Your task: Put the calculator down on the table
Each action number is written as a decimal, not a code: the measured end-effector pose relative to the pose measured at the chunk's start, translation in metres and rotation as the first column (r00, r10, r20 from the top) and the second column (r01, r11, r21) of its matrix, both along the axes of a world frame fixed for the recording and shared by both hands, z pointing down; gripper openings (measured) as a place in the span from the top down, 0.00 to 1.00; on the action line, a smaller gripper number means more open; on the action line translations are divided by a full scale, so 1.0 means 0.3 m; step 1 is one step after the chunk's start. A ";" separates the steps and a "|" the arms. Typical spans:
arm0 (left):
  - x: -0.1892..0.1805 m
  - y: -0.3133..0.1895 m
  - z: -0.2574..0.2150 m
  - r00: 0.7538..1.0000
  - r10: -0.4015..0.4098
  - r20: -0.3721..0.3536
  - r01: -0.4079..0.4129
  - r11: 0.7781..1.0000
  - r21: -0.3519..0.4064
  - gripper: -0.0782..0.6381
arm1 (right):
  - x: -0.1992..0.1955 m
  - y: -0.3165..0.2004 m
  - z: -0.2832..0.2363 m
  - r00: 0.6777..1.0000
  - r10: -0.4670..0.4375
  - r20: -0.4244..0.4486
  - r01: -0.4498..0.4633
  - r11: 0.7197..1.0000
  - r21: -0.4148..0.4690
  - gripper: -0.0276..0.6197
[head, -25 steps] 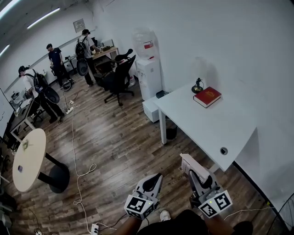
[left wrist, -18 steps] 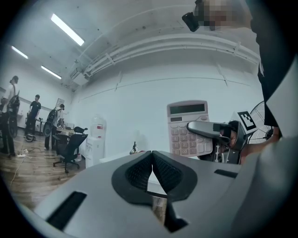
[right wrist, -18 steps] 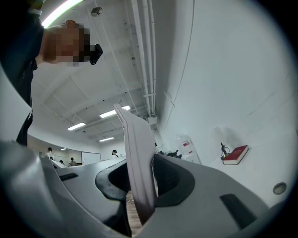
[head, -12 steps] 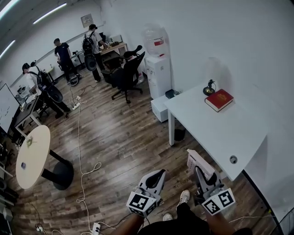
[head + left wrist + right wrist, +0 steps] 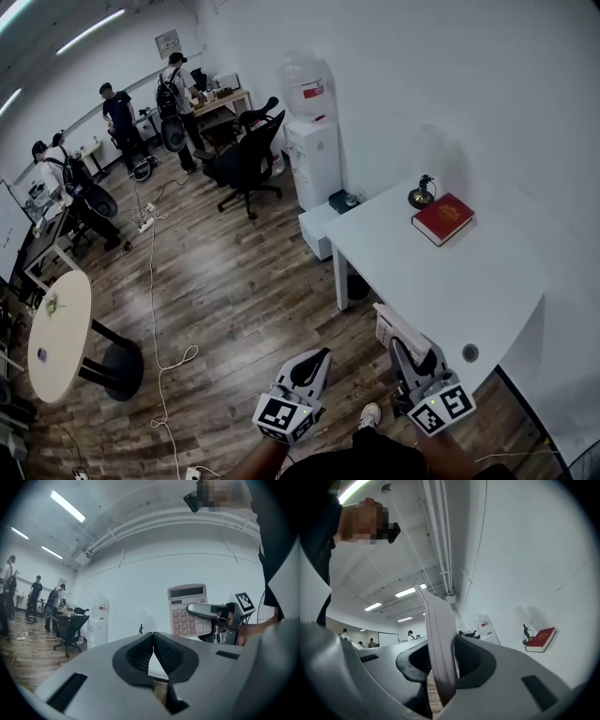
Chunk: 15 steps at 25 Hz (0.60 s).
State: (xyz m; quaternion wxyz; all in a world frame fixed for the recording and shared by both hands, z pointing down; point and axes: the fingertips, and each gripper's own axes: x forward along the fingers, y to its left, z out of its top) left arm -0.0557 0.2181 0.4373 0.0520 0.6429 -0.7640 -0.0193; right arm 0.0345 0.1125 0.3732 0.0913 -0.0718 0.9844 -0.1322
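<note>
I see table right of frame | book on its upper end | water dispenser upper centre | round table lower left | calculator at table's lower-left edge

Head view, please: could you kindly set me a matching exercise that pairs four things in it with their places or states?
1 calculator
2 red book
3 left gripper
4 water dispenser

A on the white table
B on the floor against the wall, past the table
C shut, empty
D clamped in the right gripper

Pairs: 1-D, 2-A, 3-C, 4-B
</note>
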 end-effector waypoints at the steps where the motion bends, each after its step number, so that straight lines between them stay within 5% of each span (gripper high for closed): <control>1: -0.011 -0.029 -0.004 1.000 -0.001 -0.002 0.001 1.000 -0.002 0.86 | -0.015 -0.026 -0.001 1.000 -0.010 -0.005 0.010 1.000 0.003 0.76; 15: -0.075 -0.495 -0.002 0.998 0.052 0.017 -0.052 0.999 0.015 0.86 | -0.104 -0.433 0.044 0.998 -0.037 -0.056 0.039 0.999 0.036 0.76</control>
